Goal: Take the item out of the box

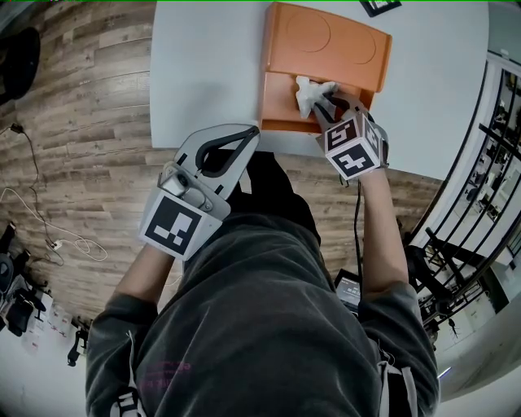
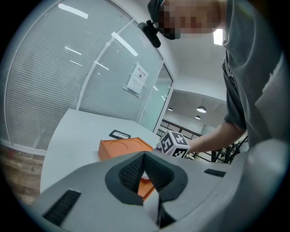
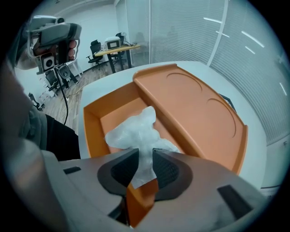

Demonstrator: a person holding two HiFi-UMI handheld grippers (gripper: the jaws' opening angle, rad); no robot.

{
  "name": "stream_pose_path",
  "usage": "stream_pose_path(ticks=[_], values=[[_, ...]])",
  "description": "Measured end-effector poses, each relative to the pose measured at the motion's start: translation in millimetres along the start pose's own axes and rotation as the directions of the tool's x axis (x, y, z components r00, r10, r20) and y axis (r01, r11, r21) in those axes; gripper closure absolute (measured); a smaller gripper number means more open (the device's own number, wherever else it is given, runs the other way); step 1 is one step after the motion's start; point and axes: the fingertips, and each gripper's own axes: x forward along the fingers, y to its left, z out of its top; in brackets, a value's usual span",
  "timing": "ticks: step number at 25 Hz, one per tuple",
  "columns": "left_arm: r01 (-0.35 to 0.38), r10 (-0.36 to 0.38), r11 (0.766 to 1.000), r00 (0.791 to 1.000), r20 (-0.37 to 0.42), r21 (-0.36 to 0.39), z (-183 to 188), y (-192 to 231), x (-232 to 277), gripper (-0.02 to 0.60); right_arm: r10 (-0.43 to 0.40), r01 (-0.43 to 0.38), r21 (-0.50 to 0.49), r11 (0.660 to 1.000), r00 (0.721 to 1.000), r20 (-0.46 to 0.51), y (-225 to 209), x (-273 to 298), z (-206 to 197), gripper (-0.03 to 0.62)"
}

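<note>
L tongs (image 1: 251,133) hang back by my body, at the table's (image 1: 203,73) near edge, just left of the box (image 1: 281,126). Pads are pressed together w/ nothing in them, so they're idle.

R tongs (image 1: 324,104) are over the box's near wall, reaching into the open part. They're pinching the item (image 1: 312,92), a white crumpled wad, by its near end; the right gripper view shows that end filling the gap between both pads.

The rest of the item spreads out over the open compartment, beside the raised lid (image 1: 330,41). Can't tell if it's already off the box floor. The box sits at the table's near edge, right of centre. A black card (image 1: 379,6) lies at the far edge, well apart.

Progress, as I judge it: box is open and the grip is made, so approx halfway. Left to do: lift the item clear of the walls w/o it snagging or slipping, then carry it out onto the table
</note>
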Motion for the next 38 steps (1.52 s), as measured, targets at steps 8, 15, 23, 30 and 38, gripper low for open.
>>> stream_pose_path(ticks=[8,15,23,30,38], values=[[0.007,-0.007,1.0,1.0,-0.005,0.01,-0.6,-1.0,0.1,0.571,0.007,-0.008,-0.024,1.0,1.0,-0.008,1.5,3.4,2.8,0.547],[0.016,-0.015,1.0,1.0,-0.006,0.026,3.6,-2.4,-2.1,0.572,0.006,-0.006,-0.048,0.999,1.0,-0.004,5.8,0.5,6.9,0.582],[0.014,-0.014,0.999,1.0,0.008,0.046,14.1,-5.6,-2.6,0.572,-0.001,0.003,-0.064,0.998,0.999,0.033,9.7,-15.6,15.1,0.585],[0.027,-0.029,0.996,0.999,0.025,0.082,26.1,-10.4,-3.8,0.572,-0.023,0.027,-0.064,0.998,0.997,0.072,11.8,-31.9,27.2,0.585],[0.032,-0.039,0.99,0.998,0.049,0.137,47.1,-23.7,-6.2,0.571,-0.093,0.099,-0.041,0.994,0.985,0.145,-0.1,-66.0,37.3,0.586]])
